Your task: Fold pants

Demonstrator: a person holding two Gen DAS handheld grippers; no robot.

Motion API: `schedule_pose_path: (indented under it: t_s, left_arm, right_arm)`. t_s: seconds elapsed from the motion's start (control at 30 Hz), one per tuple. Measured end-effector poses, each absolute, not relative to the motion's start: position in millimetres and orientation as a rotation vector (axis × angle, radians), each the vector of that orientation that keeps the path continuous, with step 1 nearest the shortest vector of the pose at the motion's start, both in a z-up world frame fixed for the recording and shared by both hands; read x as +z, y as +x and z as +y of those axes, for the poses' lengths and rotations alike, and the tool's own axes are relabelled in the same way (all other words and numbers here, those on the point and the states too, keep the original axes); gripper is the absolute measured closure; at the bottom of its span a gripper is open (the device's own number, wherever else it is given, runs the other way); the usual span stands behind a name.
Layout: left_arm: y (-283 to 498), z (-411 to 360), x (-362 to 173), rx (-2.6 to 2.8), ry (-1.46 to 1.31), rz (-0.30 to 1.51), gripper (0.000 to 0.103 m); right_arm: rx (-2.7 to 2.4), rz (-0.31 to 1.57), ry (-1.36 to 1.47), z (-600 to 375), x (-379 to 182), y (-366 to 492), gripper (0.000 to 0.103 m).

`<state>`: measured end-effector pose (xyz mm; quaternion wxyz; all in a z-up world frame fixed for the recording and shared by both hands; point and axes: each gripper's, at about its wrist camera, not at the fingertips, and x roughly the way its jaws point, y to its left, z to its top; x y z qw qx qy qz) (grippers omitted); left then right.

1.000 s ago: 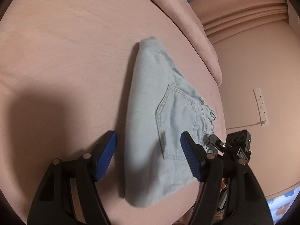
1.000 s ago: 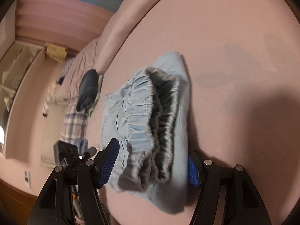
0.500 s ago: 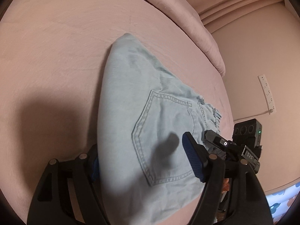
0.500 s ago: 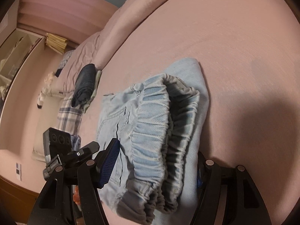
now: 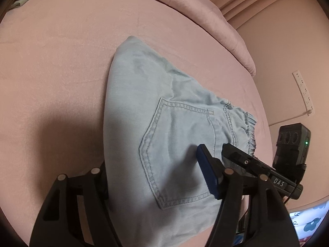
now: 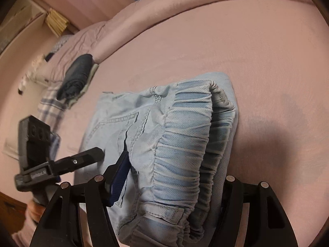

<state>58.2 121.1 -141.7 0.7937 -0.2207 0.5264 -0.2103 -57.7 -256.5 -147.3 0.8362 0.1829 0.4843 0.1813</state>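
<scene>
On the pink bed (image 5: 61, 61), the folded light-blue pants (image 5: 164, 94) lie flat, pocket up – both grippers straddle them. Left gripper (image 5: 152, 158) has just been closing w/ the pants between its fingers; one finger's hidden under the cloth, so can't tell if it's rly pinching. Right gripper (image 6: 176, 164) clamps the bunched waistband end – blue pad pressed into the fabric, other finger hidden behind it.

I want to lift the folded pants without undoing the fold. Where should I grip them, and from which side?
Probably the elastic waistband end of the pants, pinched across the whole stack, coming from the near edge of the bed. All layers are piled thick there, so one pinch should catch them all; the thin far corner would likely let them unfold.
</scene>
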Motion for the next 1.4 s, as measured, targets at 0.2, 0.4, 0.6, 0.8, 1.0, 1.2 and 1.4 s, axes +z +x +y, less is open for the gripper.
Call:
schedule_pose_path:
  t_s: [0.2, 0.4, 0.6, 0.8, 1.0, 1.2, 1.4]
  left_arm:
    - [52, 123, -139, -0.446, -0.457, 1.122, 0.047]
    - [46, 116, -133, -0.451, -0.423, 1.105, 0.047]
    - [45, 109, -129, -0.445, -0.396, 1.097, 0.047]
    - [43, 104, -128, -0.431, -0.37, 1.096, 0.051]
    - [39, 97, -128, -0.41, -0.313, 1.105, 0.051]
    - [40, 91, -129, -0.392, -0.274, 1.11, 0.051]
    - [41, 88, -131, -0.384, -0.252, 1.113, 0.05]
  right_arm:
    - [0.336, 1.011, 0.289, -250, -138, -64, 0.042]
    - [0.32, 0.986, 0.221, -244, -128, -72, 0.045]
    - [0.312, 0.964, 0.182, -237, -120, -79, 0.049]
    - [0.313, 0.95, 0.171, -233, -115, -82, 0.05]
    - [0.311, 0.945, 0.164, -228, -112, -85, 0.05]
    - [0.307, 0.945, 0.155, -226, -111, -86, 0.05]
    - [0.3, 0.94, 0.149, -222, -109, -87, 0.05]
